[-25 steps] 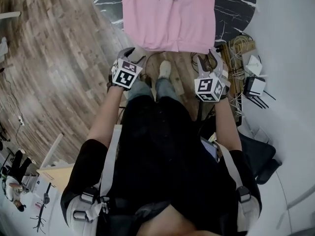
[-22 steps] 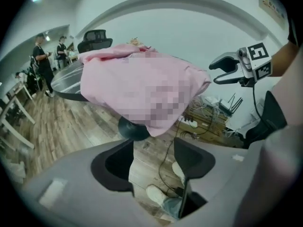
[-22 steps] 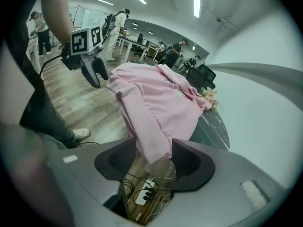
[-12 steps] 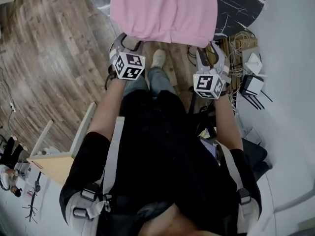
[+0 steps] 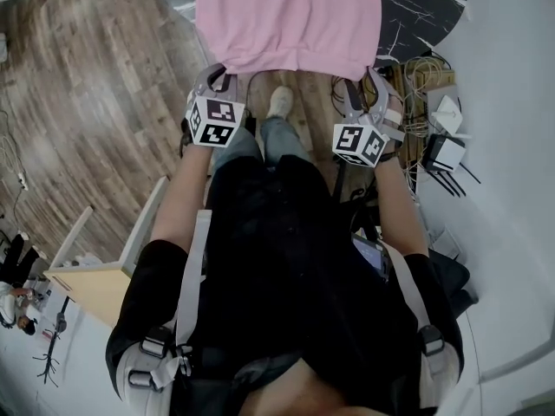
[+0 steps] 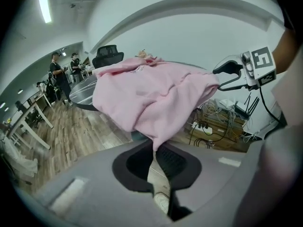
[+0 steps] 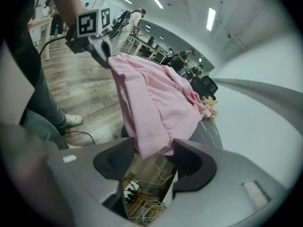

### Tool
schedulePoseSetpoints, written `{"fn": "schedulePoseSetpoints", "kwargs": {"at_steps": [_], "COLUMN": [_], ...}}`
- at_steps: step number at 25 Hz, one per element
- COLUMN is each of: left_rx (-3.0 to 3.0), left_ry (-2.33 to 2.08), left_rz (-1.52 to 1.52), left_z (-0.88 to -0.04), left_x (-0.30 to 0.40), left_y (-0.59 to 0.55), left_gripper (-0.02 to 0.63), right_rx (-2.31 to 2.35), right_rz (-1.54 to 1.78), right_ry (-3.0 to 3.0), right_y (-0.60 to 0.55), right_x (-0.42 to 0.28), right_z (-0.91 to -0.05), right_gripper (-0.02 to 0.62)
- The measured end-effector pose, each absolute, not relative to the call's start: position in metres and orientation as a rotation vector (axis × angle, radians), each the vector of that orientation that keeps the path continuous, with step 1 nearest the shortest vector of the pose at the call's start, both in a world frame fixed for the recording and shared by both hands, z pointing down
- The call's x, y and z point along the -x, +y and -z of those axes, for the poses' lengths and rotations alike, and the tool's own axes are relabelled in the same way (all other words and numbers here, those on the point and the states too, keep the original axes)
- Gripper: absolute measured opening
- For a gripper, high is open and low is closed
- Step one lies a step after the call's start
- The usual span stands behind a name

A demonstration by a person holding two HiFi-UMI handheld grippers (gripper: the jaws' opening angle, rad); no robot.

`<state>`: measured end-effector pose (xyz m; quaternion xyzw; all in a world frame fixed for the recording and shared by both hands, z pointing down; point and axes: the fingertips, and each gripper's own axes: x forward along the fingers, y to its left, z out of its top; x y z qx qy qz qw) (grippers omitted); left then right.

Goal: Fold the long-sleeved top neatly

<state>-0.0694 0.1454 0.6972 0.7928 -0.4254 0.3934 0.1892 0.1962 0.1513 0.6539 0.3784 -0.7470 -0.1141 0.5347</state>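
Left tool (image 5: pixel 218 78) (image 6: pixel 155 151): its jaws have just been closing and are now tight on a pinch of the pink top (image 5: pixel 290 20) (image 6: pixel 147 96). They grip the near left corner of the hem, and the cloth narrows to a point between the pads.
Right tool (image 5: pixel 362 81) (image 7: pixel 149 161): jaws stand wide apart and have just been opening further. The ribbed near right corner of the hem hangs in the gap, and the pads are not pressing on it.
Pink top, place: spread over the dark desk (image 5: pixel 421 3) with white veins. Its hem hangs over the desk's near edge toward the person, and its far part runs out of the head view.
Top against tools: the hem stretches from one tool to the other. The left corner is caught in the left tool and the right corner sits inside the open right tool. Both tools point downward at the desk's near edge.
Floor (image 5: pixel 87 76): wood planks. A pale shoe (image 5: pixel 279 102) shows between the two tools, just near of the hem. Cables (image 5: pixel 421 72) lie to the right of the right tool.
Change from a second ago: both tools were then nearer the person and clear of the hem, with the left jaws open. Now both are at the hem corners and the left has hold. The print at the far end of the top, seen then, is now outside the head view.
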Motion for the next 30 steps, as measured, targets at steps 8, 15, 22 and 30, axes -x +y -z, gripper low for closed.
{"fn": "schedulePoseSetpoints", "kwargs": {"at_steps": [8,15,22,30], "left_rx": [-2.265,-2.270,-2.278,-2.286], "left_ry": [-1.234,-1.238,-1.224,-1.136], "left_rz": [-1.082,-1.102,-1.134,-1.252], "left_z": [-0.653,-0.638,-0.619,-0.599], "left_x": [0.081,0.085,0.093,0.100], "left_y": [0.164,0.166,0.168,0.180], "left_gripper": [0.025,0.023,0.023,0.023], "right_rx": [-0.818,-0.783,-0.870,-0.911], "right_rz": [0.429,0.474,0.453,0.388], "right_ry": [-1.715,-1.672,-1.749,-1.769], "right_y": [0.151,0.150,0.151,0.168], "right_x": [-0.188,-0.188,-0.186,-0.194], "right_z": [-0.662,-0.674,-0.635,-0.604], "right_gripper": [0.245,0.276,0.060,0.049]}}
